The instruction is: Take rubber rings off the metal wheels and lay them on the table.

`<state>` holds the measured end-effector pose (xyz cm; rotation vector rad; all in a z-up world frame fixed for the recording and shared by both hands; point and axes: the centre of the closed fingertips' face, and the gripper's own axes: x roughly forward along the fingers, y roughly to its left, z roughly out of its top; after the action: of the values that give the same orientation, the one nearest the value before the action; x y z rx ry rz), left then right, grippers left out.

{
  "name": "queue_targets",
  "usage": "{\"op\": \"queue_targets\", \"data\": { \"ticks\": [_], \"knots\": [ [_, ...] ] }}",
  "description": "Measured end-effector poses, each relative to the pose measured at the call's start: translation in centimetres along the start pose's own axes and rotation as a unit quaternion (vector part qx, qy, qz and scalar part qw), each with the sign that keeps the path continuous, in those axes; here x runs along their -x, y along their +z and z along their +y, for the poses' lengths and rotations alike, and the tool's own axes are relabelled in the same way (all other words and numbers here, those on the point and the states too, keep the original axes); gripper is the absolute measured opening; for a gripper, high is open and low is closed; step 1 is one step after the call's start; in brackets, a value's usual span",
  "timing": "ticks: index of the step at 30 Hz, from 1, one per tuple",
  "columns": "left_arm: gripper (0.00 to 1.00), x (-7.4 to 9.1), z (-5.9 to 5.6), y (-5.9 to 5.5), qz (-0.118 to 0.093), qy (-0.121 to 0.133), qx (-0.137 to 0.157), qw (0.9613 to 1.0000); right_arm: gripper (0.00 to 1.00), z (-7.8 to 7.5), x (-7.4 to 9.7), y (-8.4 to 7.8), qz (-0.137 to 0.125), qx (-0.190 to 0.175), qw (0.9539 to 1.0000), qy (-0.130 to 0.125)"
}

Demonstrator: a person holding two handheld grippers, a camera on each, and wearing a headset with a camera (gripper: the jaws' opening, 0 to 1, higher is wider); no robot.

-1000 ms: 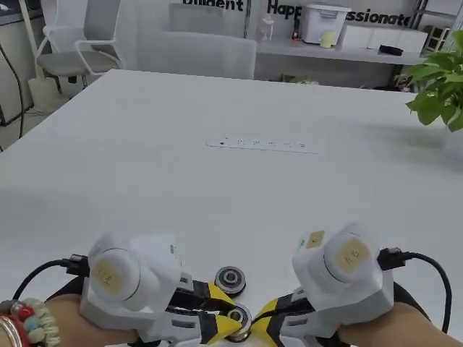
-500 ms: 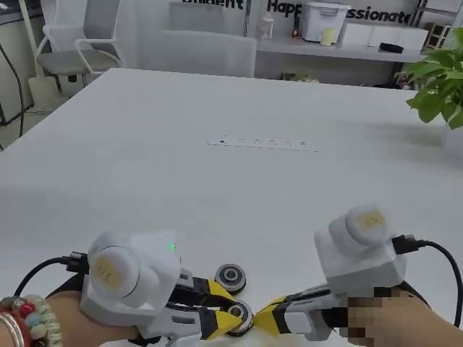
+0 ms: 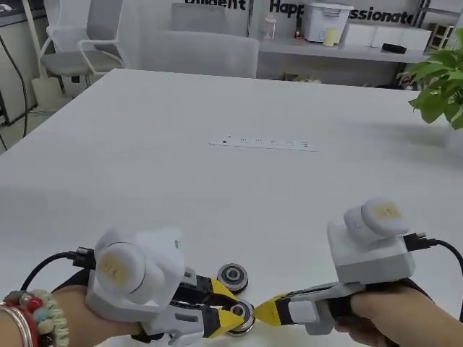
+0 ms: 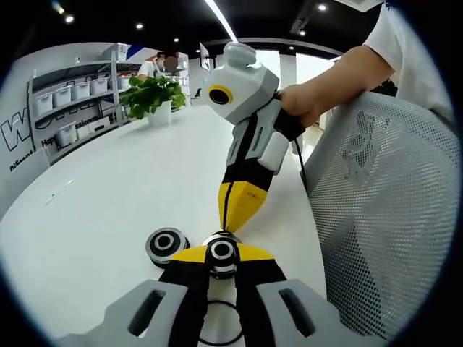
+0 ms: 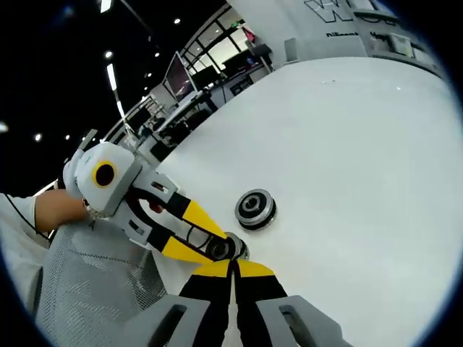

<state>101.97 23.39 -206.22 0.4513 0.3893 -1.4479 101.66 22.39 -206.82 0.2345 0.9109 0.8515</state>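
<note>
My left gripper [image 3: 233, 316] is shut on a small metal wheel [image 3: 242, 312] just above the white table [image 3: 217, 195] at the near edge. In the left gripper view the wheel [image 4: 222, 251] sits between the yellow jaws. My right gripper [image 3: 259, 312] comes in from the right, shut to a point, its tips against the wheel's rim [image 5: 219, 248]. I cannot tell whether a rubber ring is pinched there. A second wheel [image 3: 233, 275] lies flat just beyond; it is also in the left gripper view [image 4: 168, 244]. A thin black ring [image 4: 217, 334] lies under my left gripper.
A white power strip [image 3: 264, 143] lies mid-table. A green plant [image 3: 438, 87] stands at the far right. Chairs [image 3: 79, 43] stand beyond the far-left corner, and a mesh chair back [image 4: 376, 217] is close behind the near edge. Wide bare tabletop lies ahead.
My right gripper has rolled, its body swinging up and to the right while the tips stay at the wheel. My left gripper and the loose wheel have kept still.
</note>
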Motion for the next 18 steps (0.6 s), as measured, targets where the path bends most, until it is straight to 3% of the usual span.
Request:
{"op": "queue_targets", "data": {
  "ticks": [18],
  "knots": [
    [0.08, 0.04, 0.04, 0.0, 0.0, 0.001, 0.0, 1.0, 0.0, 0.59, -0.15, 0.28, 0.003, 0.03, 0.9995, -0.001]
  ]
}}
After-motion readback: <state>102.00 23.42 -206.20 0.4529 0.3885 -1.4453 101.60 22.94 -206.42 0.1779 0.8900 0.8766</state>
